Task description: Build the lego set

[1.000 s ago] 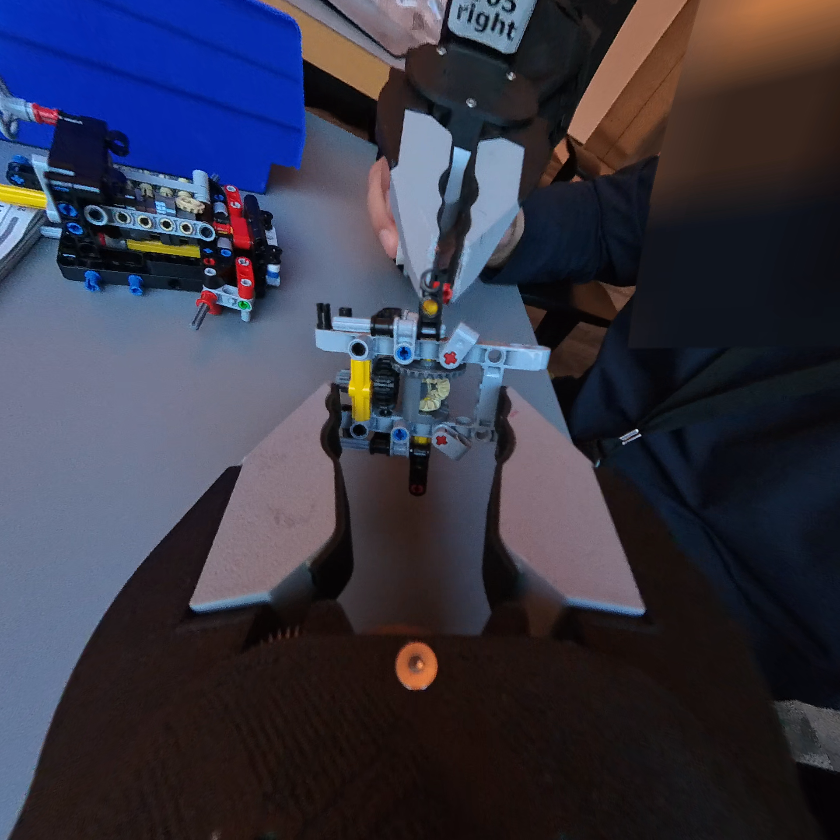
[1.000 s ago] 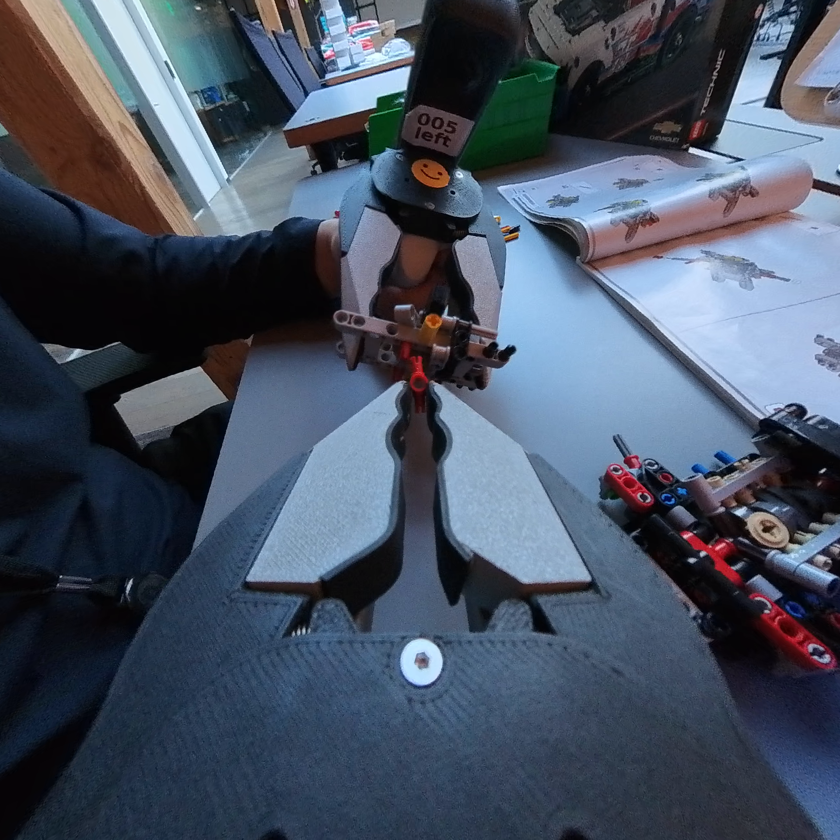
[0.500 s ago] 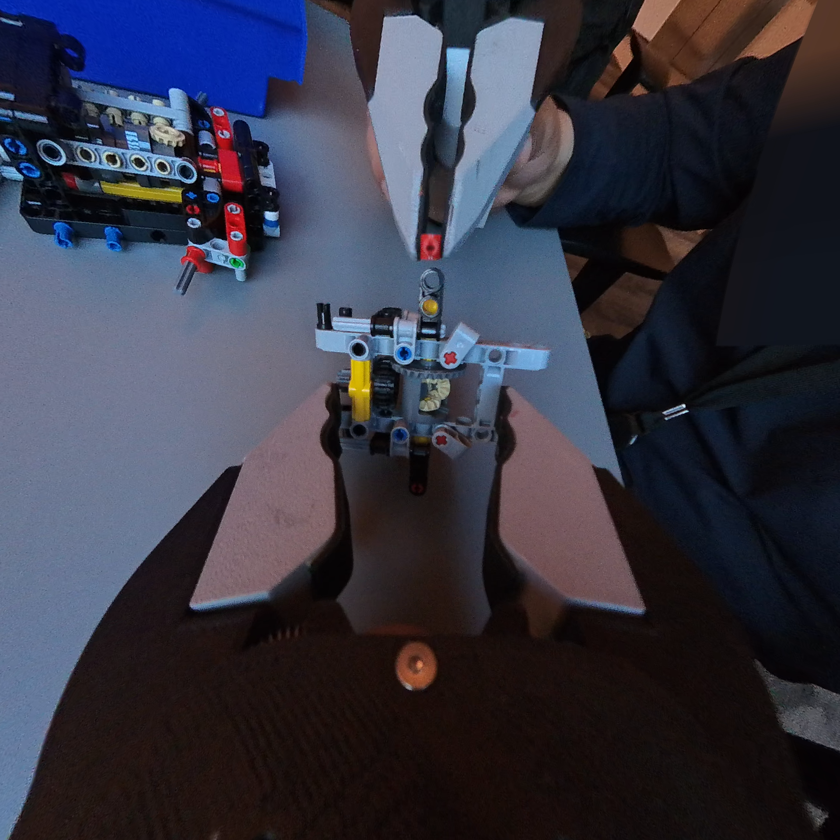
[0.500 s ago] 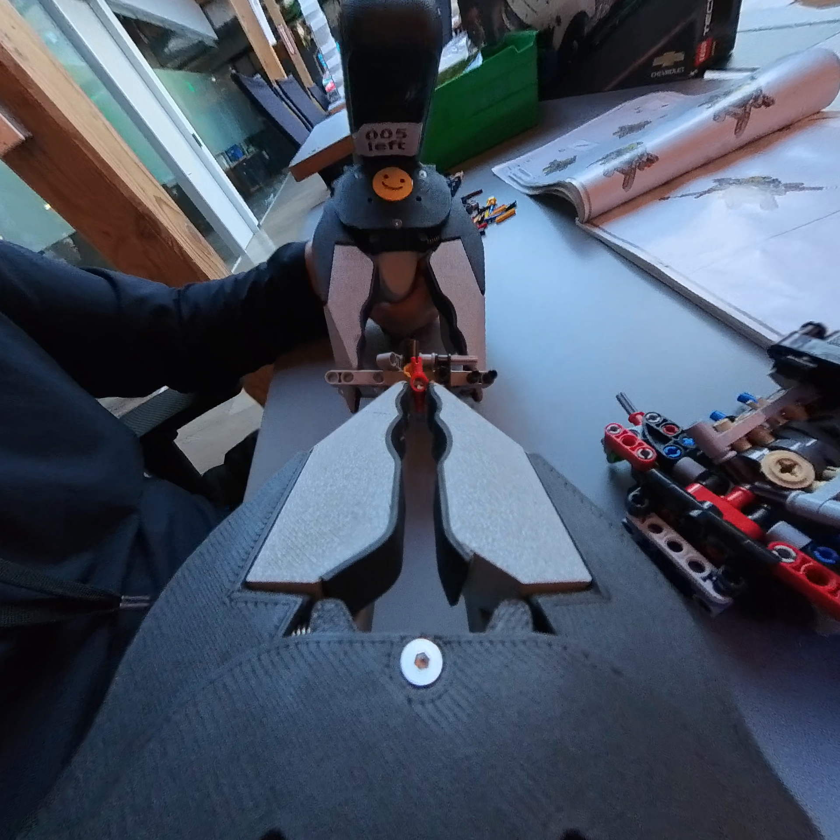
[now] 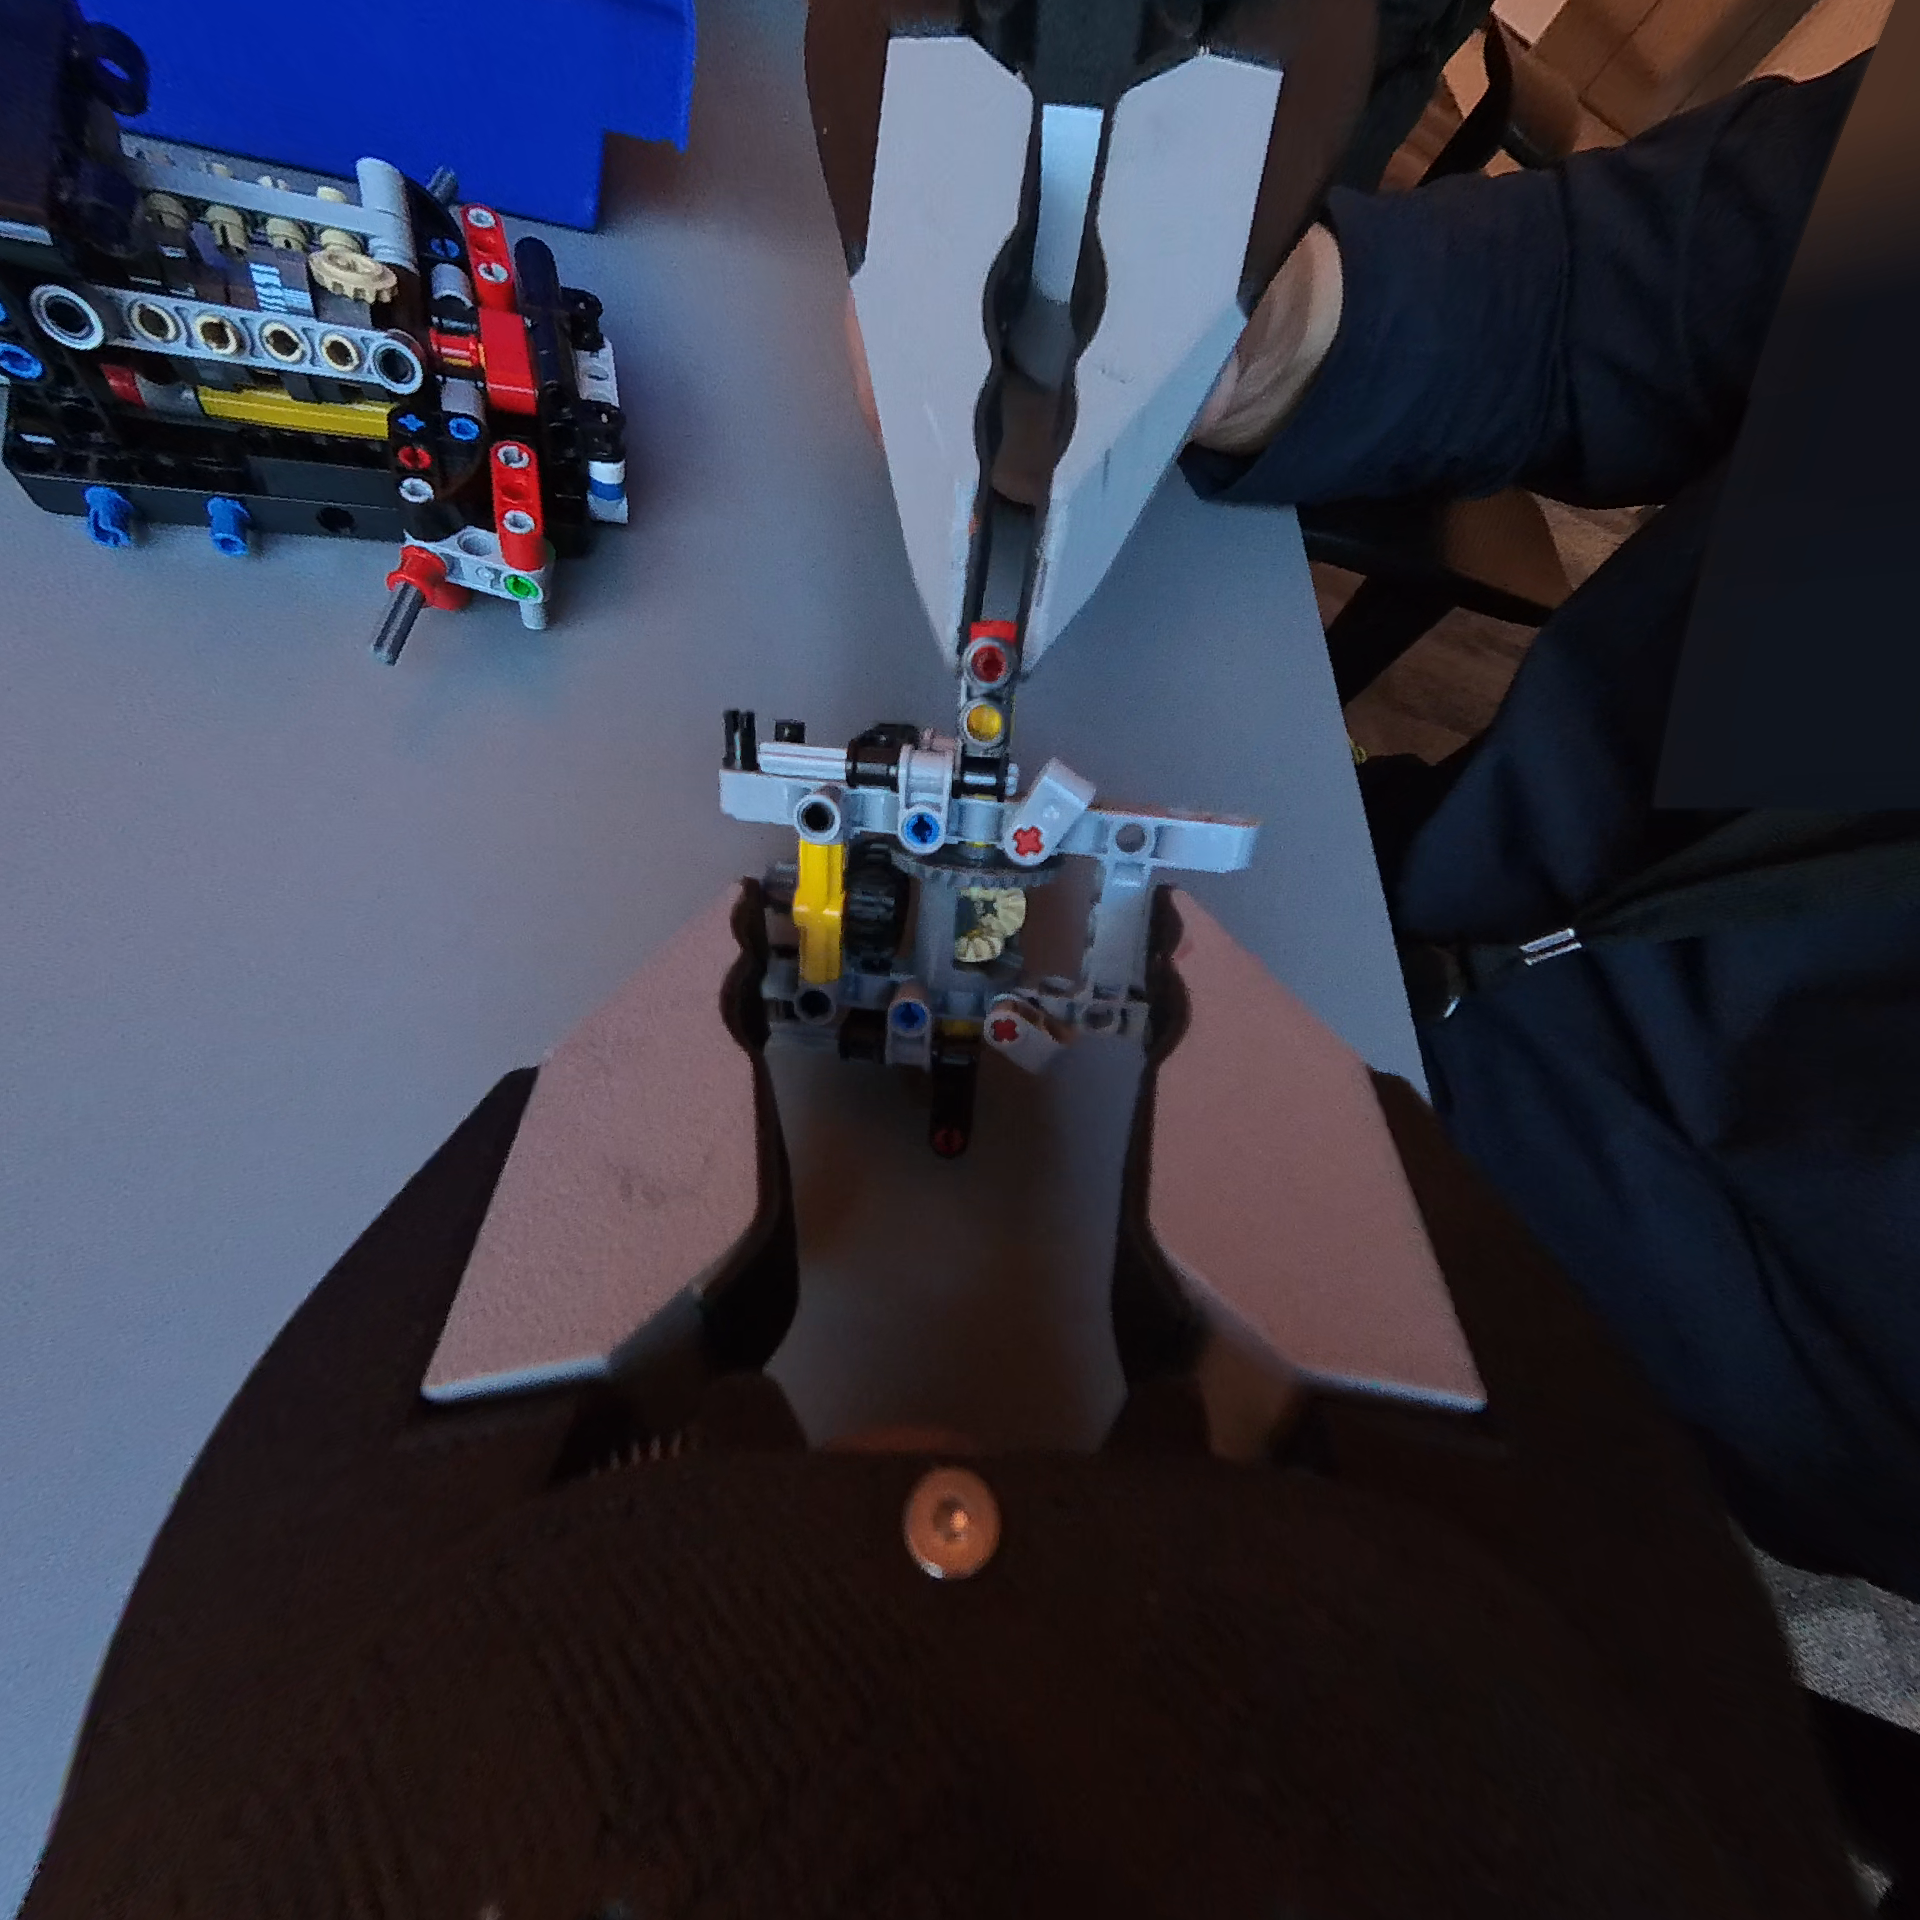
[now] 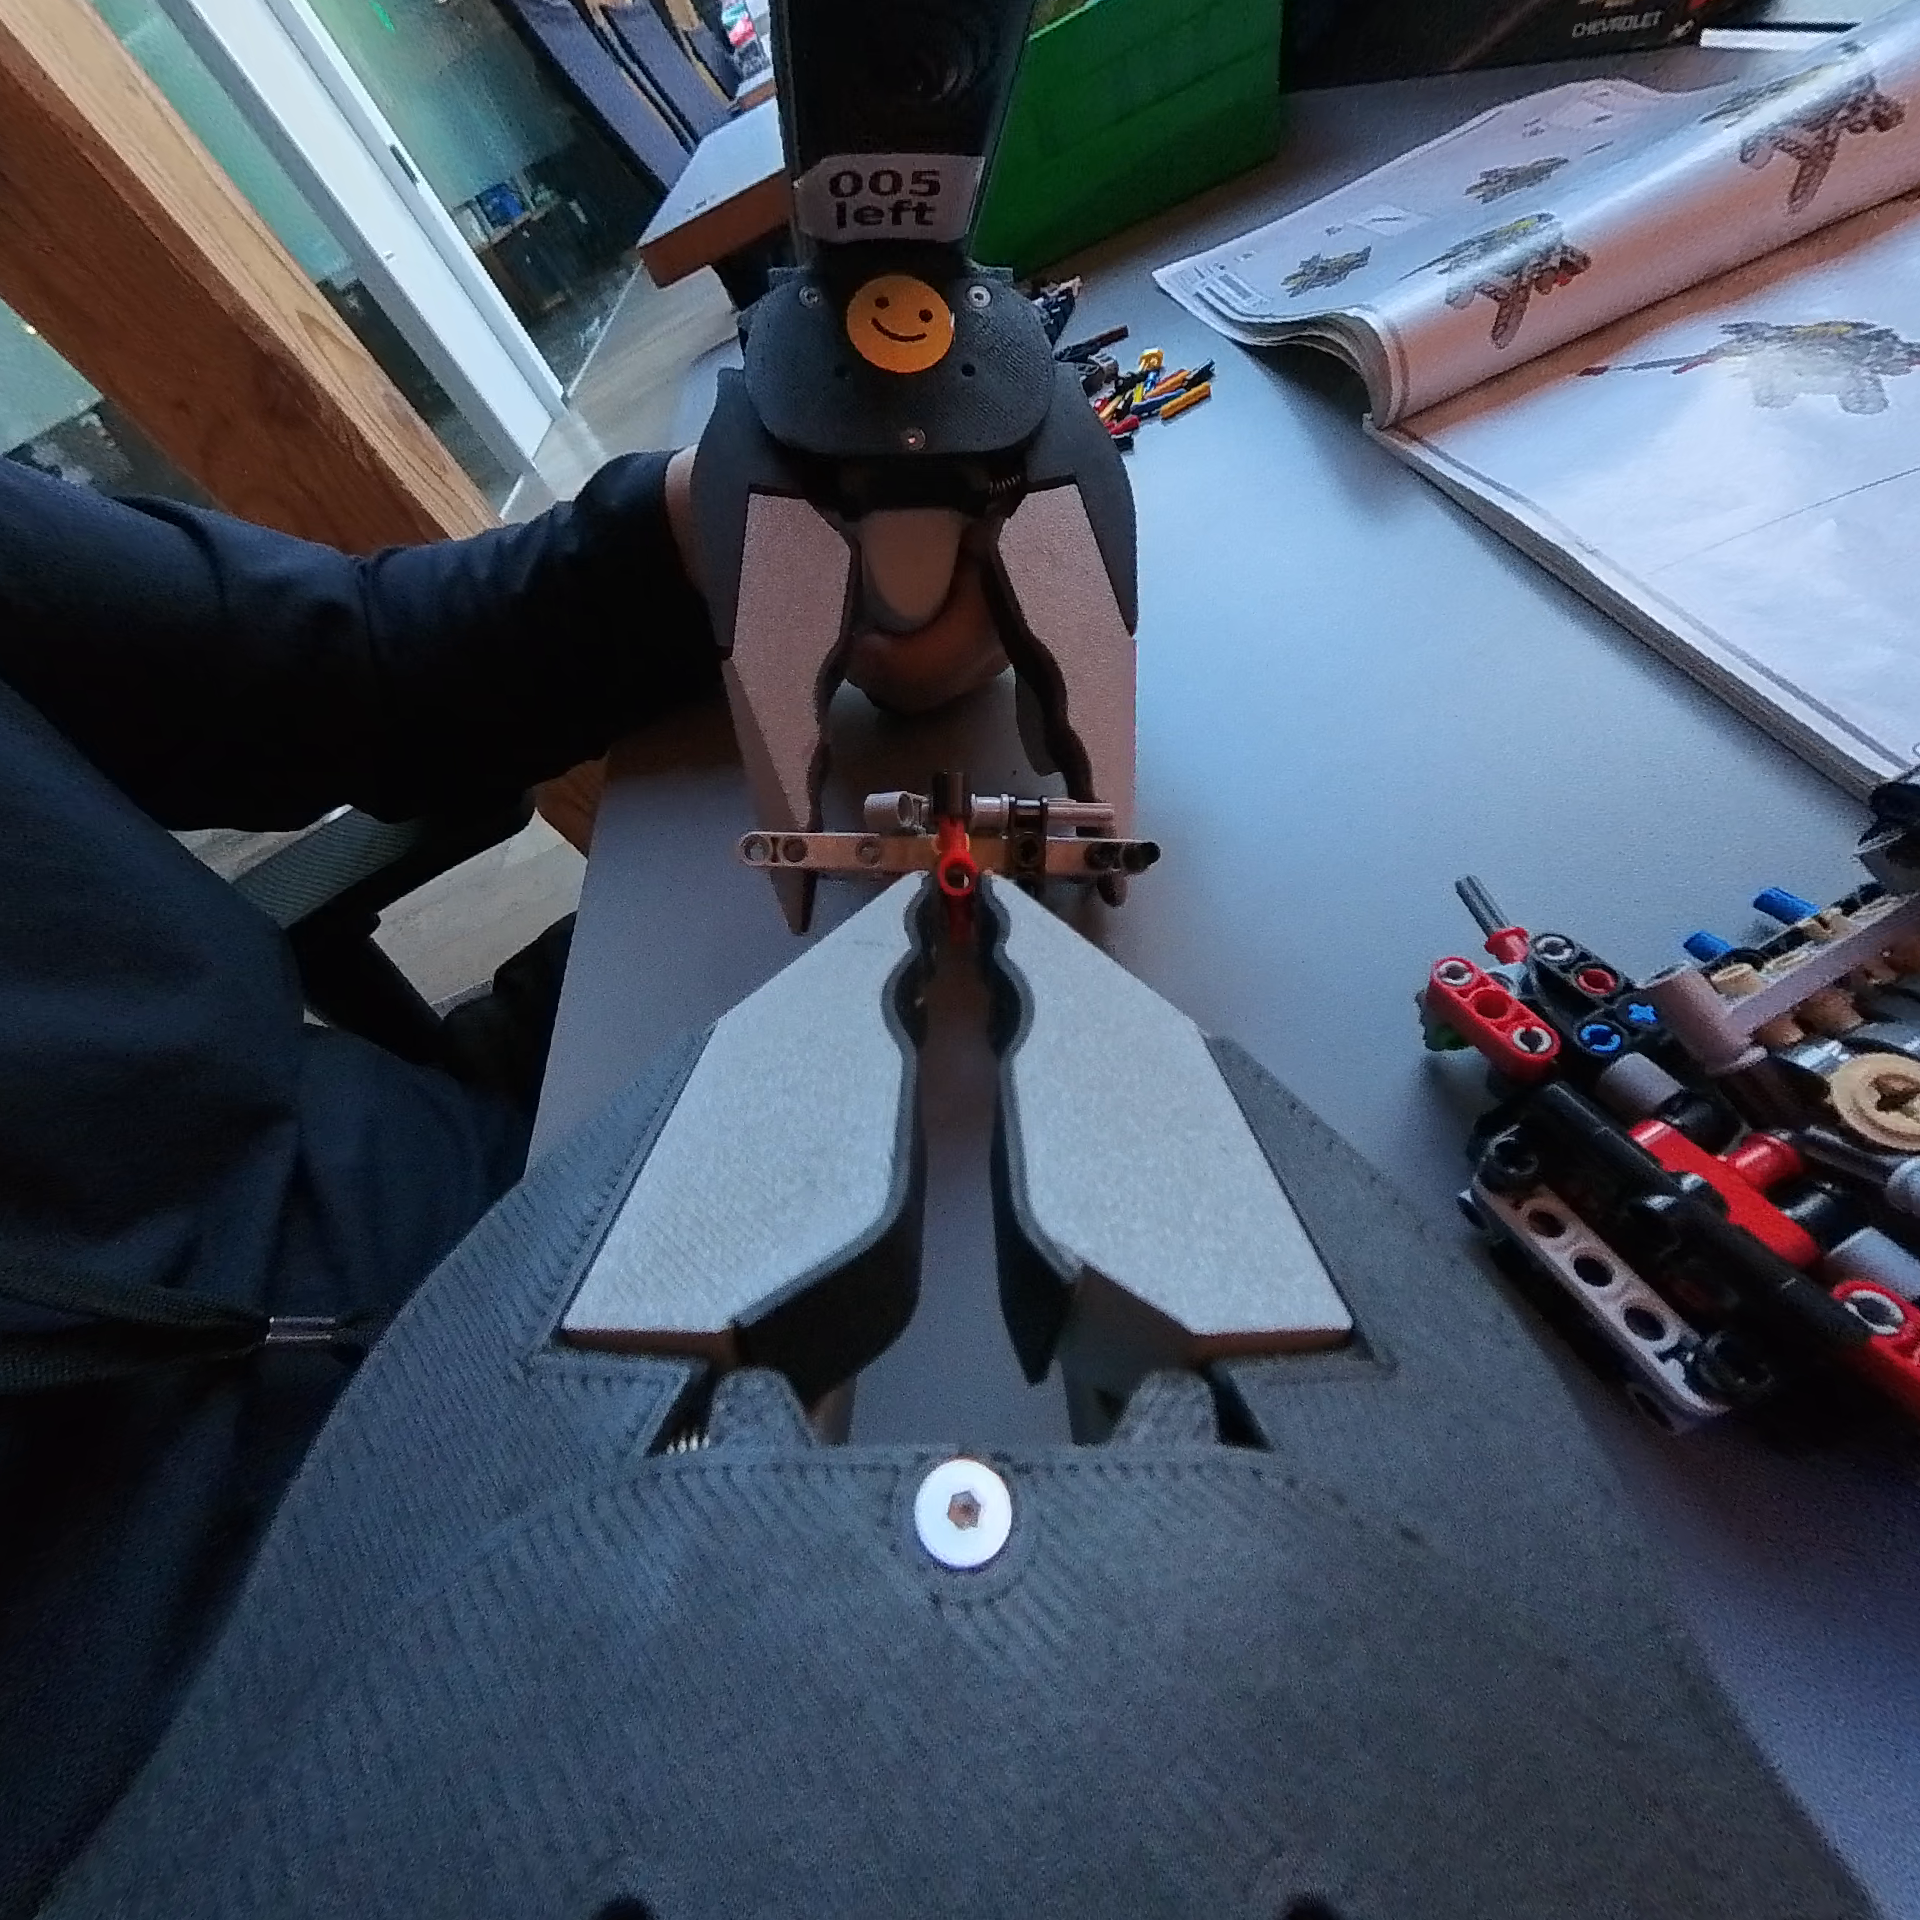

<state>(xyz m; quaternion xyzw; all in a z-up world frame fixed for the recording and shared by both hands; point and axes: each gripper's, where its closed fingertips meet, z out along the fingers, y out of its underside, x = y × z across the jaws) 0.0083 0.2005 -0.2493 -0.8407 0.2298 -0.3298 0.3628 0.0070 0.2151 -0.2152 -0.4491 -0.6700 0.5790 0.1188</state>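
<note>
My left gripper (image 5: 956, 935) is shut on a grey gear assembly (image 5: 966, 831) with a yellow piece, blue and red pins and a tan gear, its pads pressed on both sides. A short dark grey beam (image 5: 985, 691) stands up from the assembly's top. My right gripper (image 6: 954, 896) is shut on a small red pin piece (image 6: 954, 868). In the left wrist view the right gripper (image 5: 992, 649) comes in from above, and the red piece (image 5: 989, 632) sits at the beam's top hole. The left gripper's fingers (image 6: 774, 675) show in the right wrist view behind the assembly (image 6: 831, 850).
A larger black, red and grey model (image 5: 291, 364) lies on the grey table (image 5: 208, 935), also in the right wrist view (image 6: 1714, 1143). A blue bin (image 5: 395, 83), an open instruction booklet (image 6: 1662, 364), a green bin (image 6: 1132, 104) and loose small parts (image 6: 1143, 379) lie beyond. A person's dark sleeve (image 5: 1507, 332) is at the table edge.
Half a second ago the right gripper held the red piece clear above the upright beam; it has come down and the red piece now meets the beam's top hole. The left gripper keeps the assembly still.
</note>
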